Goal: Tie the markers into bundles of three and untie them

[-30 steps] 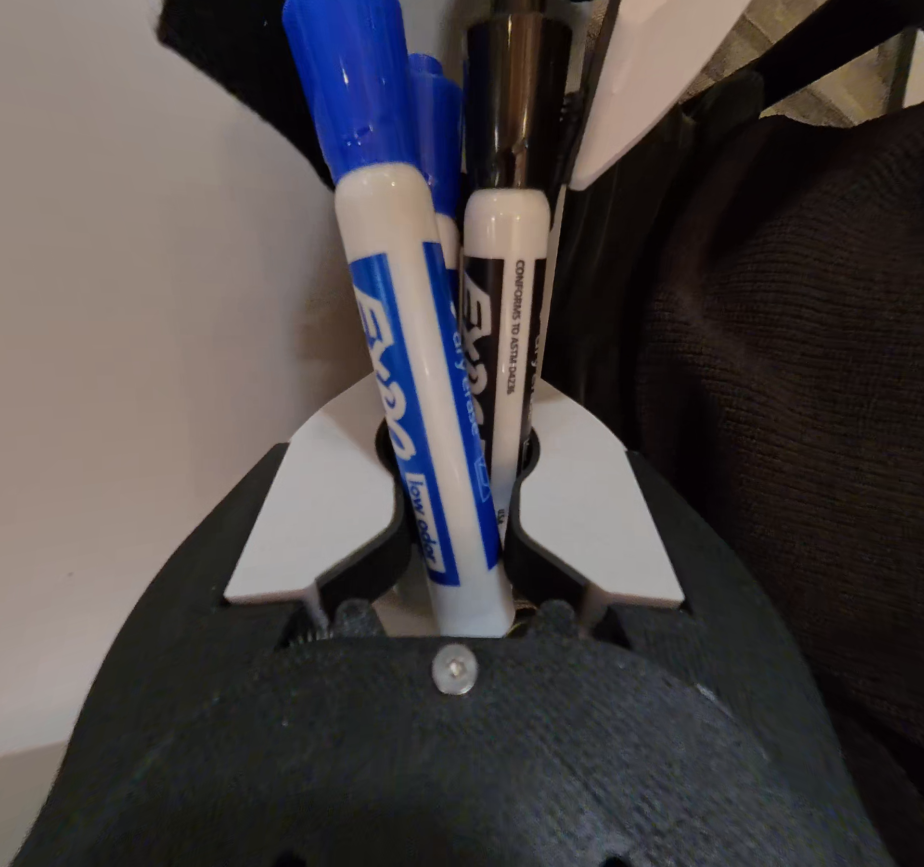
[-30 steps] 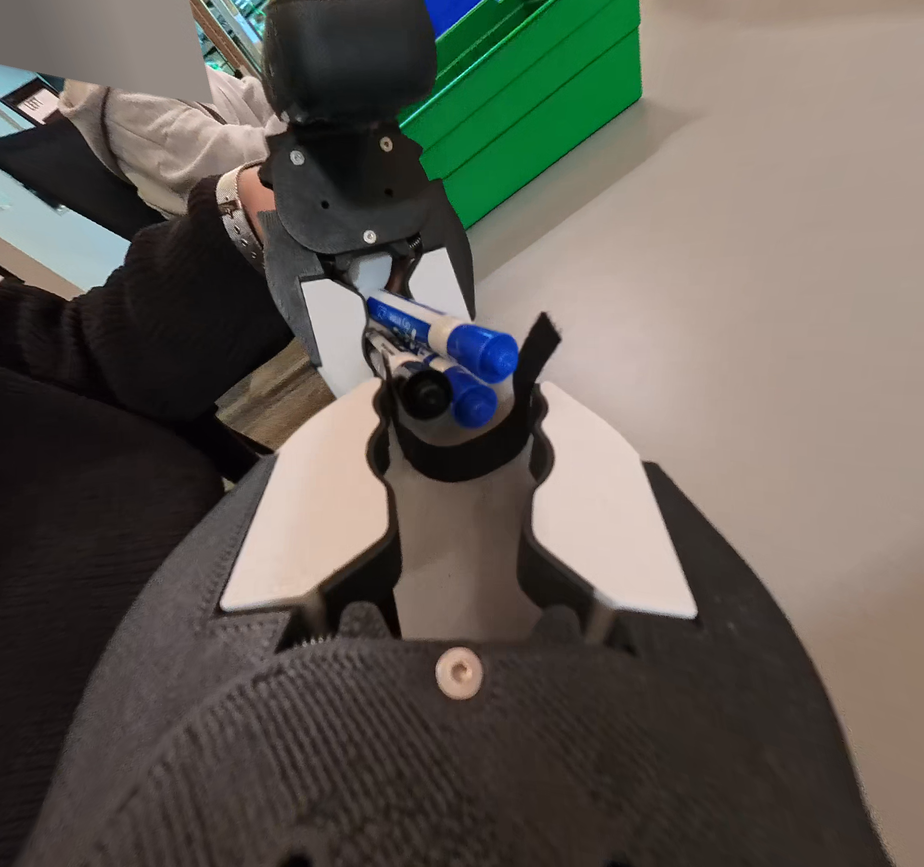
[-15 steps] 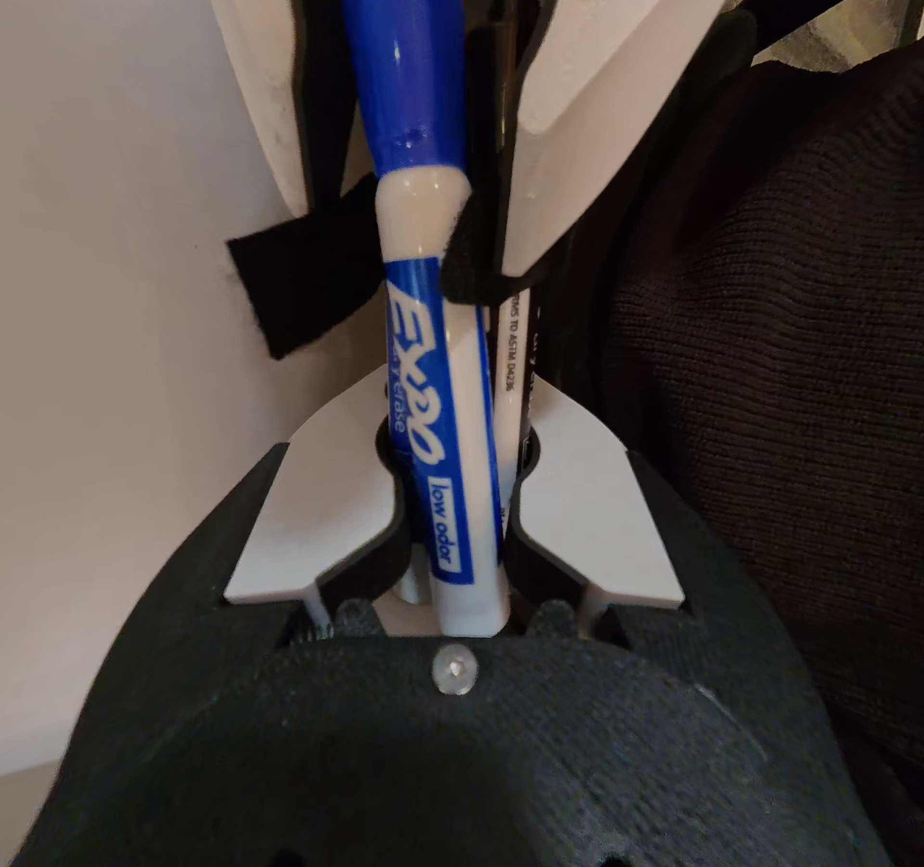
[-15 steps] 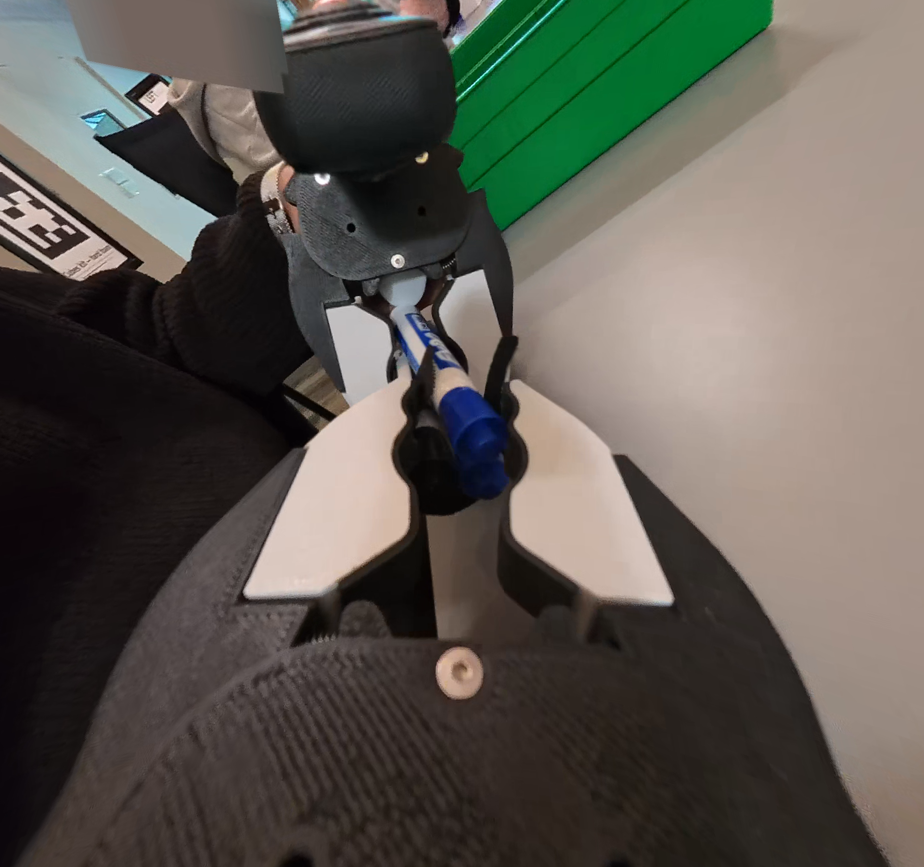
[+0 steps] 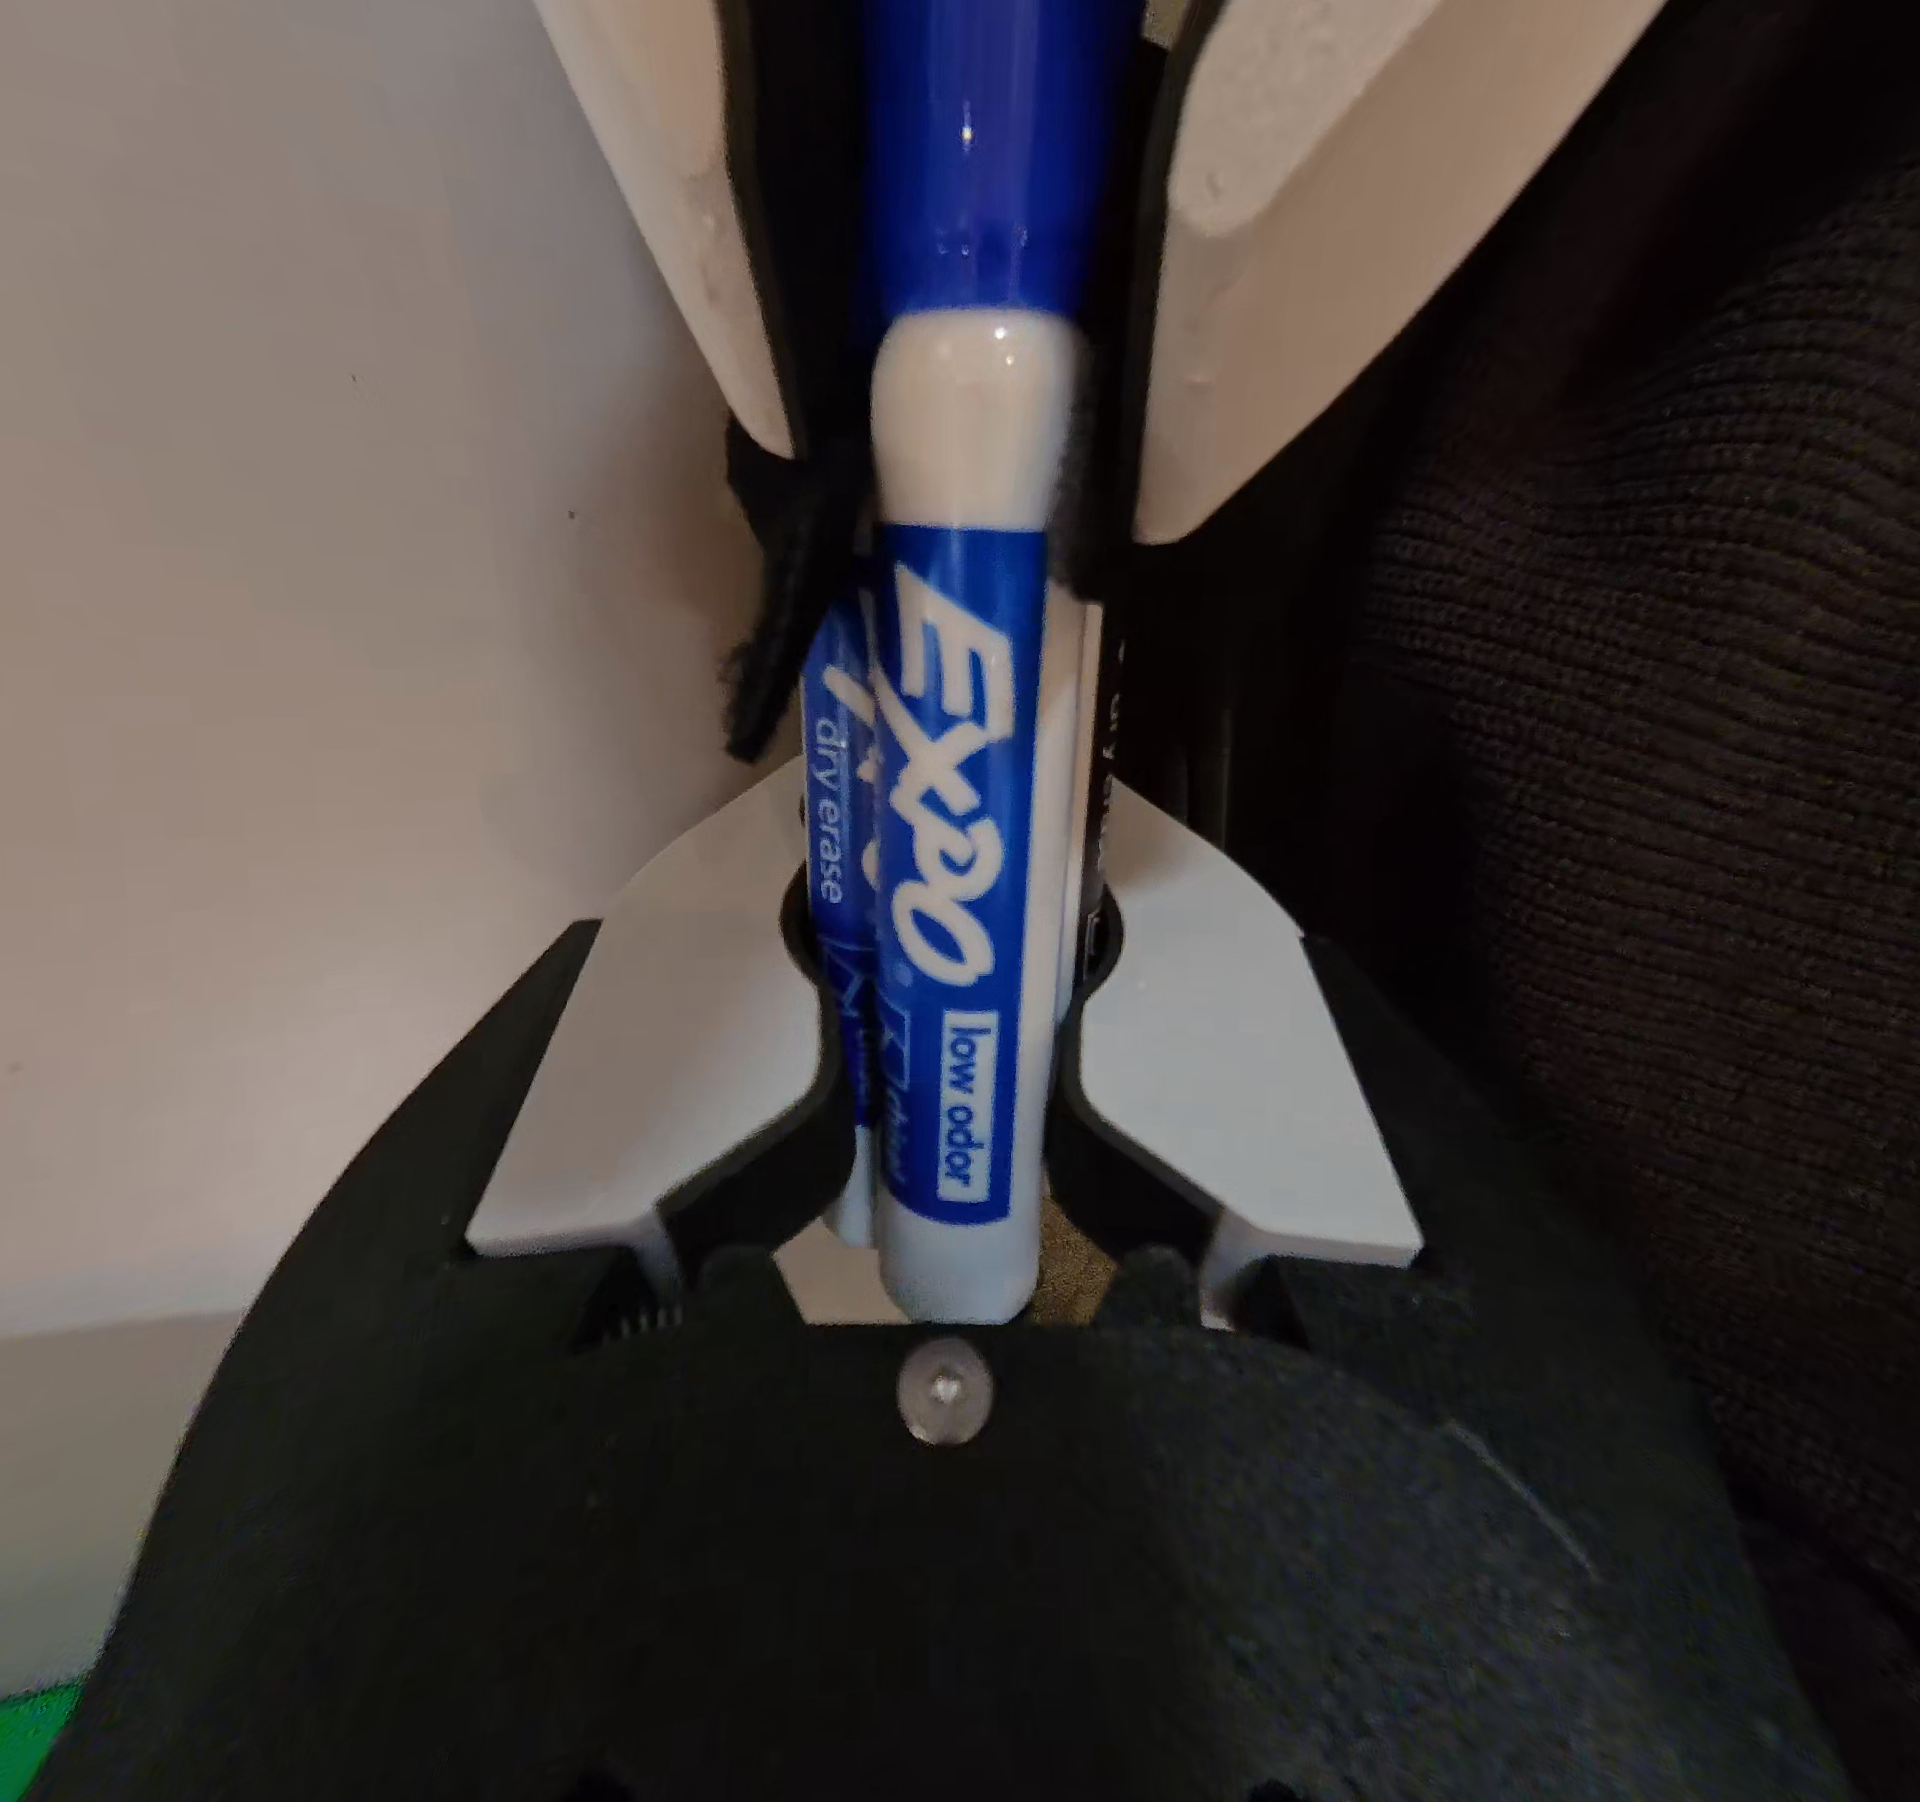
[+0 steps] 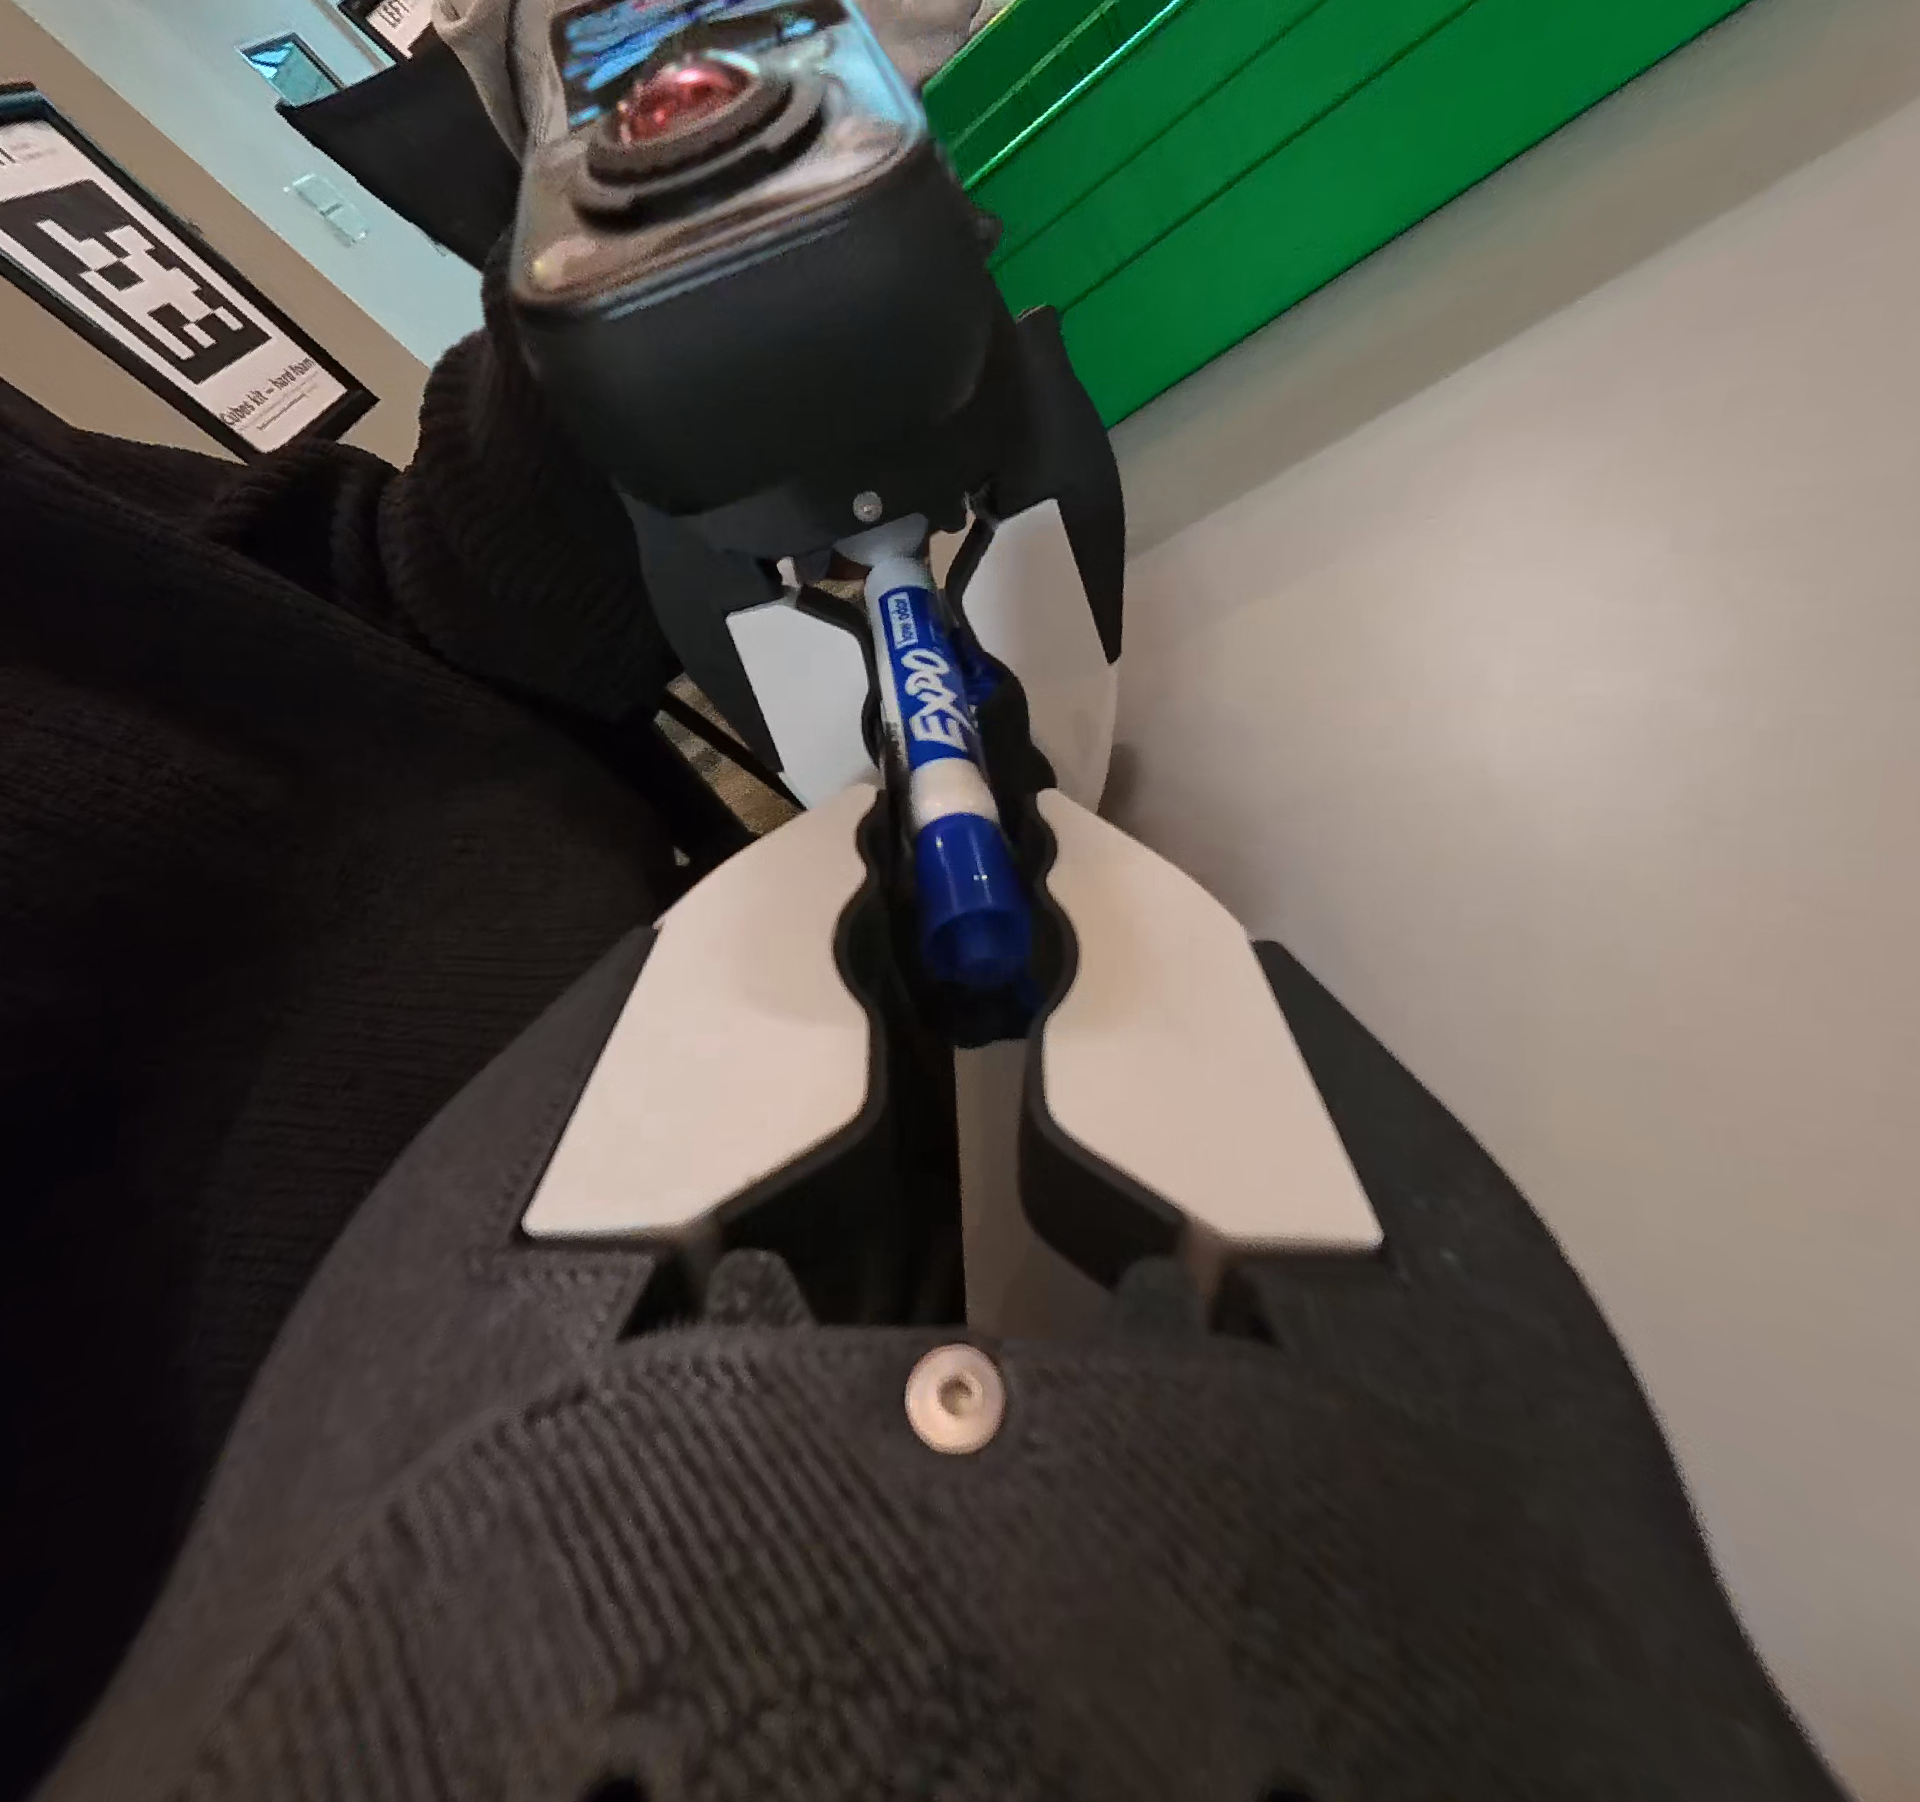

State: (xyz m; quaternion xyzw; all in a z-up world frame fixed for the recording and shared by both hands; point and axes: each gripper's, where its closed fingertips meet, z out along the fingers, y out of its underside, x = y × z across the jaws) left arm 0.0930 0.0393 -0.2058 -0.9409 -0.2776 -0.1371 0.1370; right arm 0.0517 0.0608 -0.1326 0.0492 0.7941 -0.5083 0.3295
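Your left gripper's fingers (image 5: 665, 1108) stay clamped on the marker bundle (image 5: 951, 921), whose caps at 12 o'clock have now slid between the right gripper's fingers (image 5: 665, 194). In the right view, your right gripper (image 6: 961, 879) has closed around the blue cap (image 6: 971, 905) (black strap (image 5: 790, 599) at 11 o'clock), green bins (image 6: 1351, 142) at 1 o'clock.

I can't see the blue marker (image 5: 961, 817) cap tip, cut off by top edge in left wrist view; black marker (image 5: 1103, 776) mostly hidden behind it.

Green bins (image 6: 1403, 142), framed marker sign (image 6: 135, 266).
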